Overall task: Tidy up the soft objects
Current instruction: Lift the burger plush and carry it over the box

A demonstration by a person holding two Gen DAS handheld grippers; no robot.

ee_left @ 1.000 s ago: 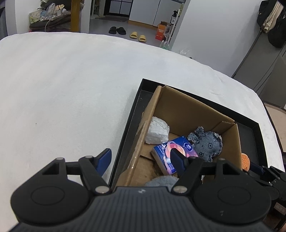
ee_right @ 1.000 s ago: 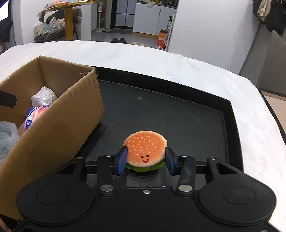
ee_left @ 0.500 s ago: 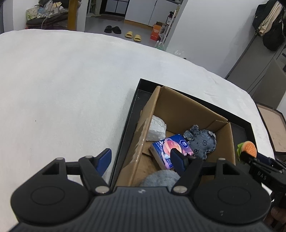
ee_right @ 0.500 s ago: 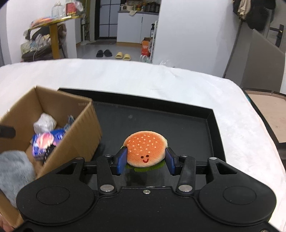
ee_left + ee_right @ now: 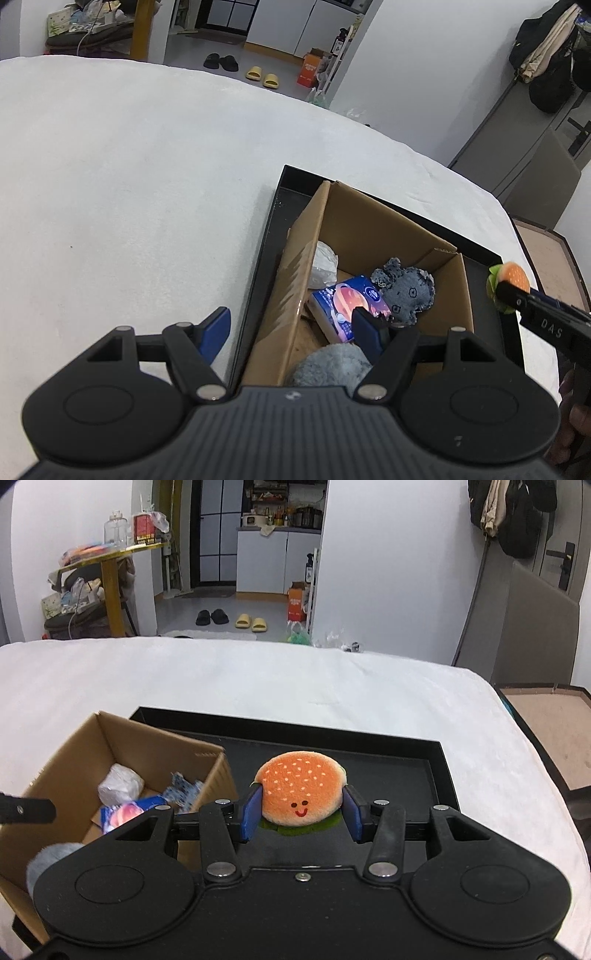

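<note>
Boxed: tissue pack (image 5: pixel 347 308), grey plush (image 5: pixel 404 295), white wad (image 5: pixel 323 264). Pending: burger toy (image 5: pixel 301 794), pinched in right tongs (image 5: pixel 301 812) above tray (image 5: pixel 439 757), beside box (image 5: pixel 373 236). Left tongs (image 5: pixel 291 328) spread, empty.

black slippers (image 5: pixel 212 617), yellow slippers (image 5: pixel 251 622), orange carton (image 5: pixel 296 602)

Plush hamburger (image 5: pixel 301 788): orange sesame-dotted bun, red smiling face, green felt lettuce below; upright, clear of the black tray. Cardboard box (image 5: pixel 376 236): open-topped, standing at the tray's left end. Inside it: a grey plush figure (image 5: pixel 404 291) against the far right corner, a blue tissue pack (image 5: pixel 345 301), a white crumpled bag (image 5: pixel 323 264), and a grey fluffy item (image 5: pixel 332 367) nearest the viewer.
</note>
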